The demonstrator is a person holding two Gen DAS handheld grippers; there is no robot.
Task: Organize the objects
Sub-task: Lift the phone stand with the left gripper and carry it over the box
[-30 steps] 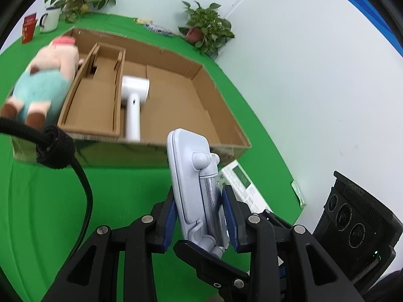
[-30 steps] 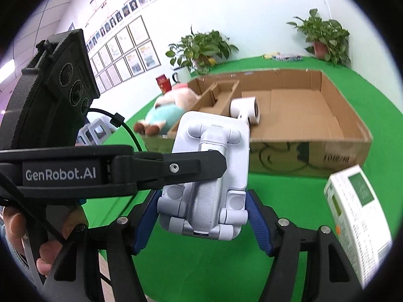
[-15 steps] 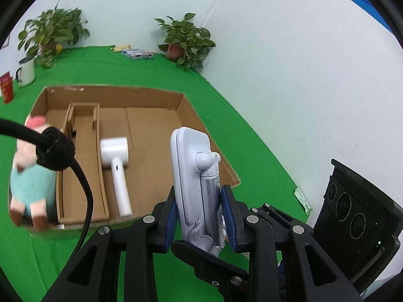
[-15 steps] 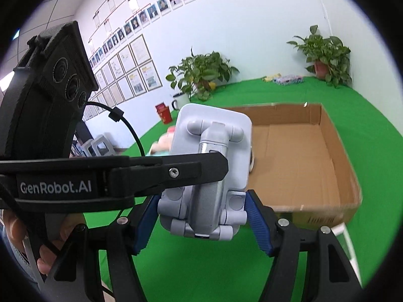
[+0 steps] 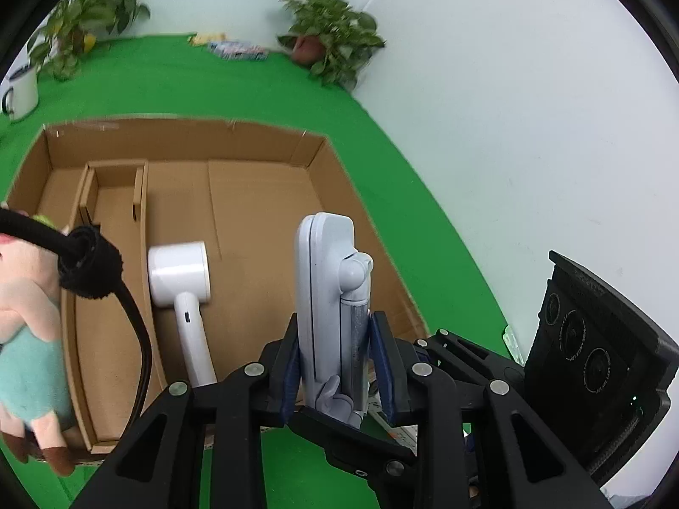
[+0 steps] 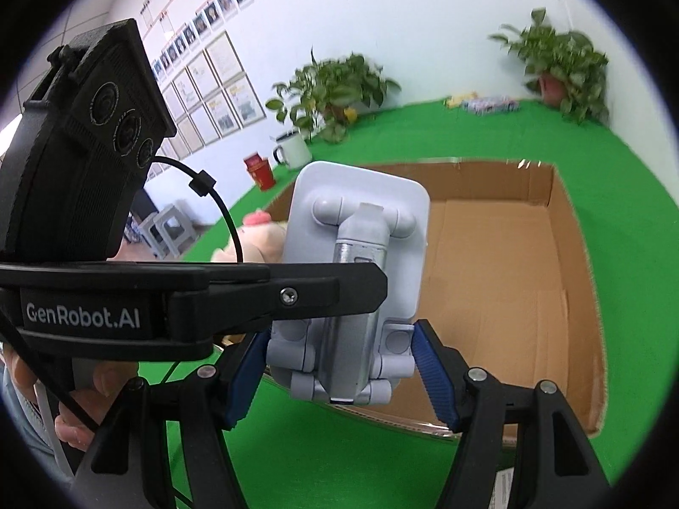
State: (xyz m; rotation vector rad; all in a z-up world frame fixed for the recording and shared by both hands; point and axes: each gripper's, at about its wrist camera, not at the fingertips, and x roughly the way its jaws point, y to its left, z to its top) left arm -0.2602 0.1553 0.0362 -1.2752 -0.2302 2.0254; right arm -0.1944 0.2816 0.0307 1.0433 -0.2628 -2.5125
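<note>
My left gripper (image 5: 335, 364) is shut on a pale grey phone stand (image 5: 329, 292) and holds it upright above the near edge of an open cardboard box (image 5: 263, 144). The stand also fills the right wrist view (image 6: 352, 280). My right gripper (image 6: 343, 375) has its jaws spread on either side of the stand's base, with gaps on both sides. A white hair dryer (image 5: 182, 288) lies inside the box. A pink plush pig (image 5: 25, 318) in a teal outfit lies at the box's left side.
Potted plants (image 5: 331, 38) stand at the back by the white wall. A white mug (image 5: 21, 93) and a red tin (image 6: 259, 169) sit at the far left of the green cloth. A white printed packet (image 5: 394, 424) lies below the grippers.
Both grippers have risen and moved forward with the stand, so the box is seen more from above and nearer. The left grip is unchanged.
</note>
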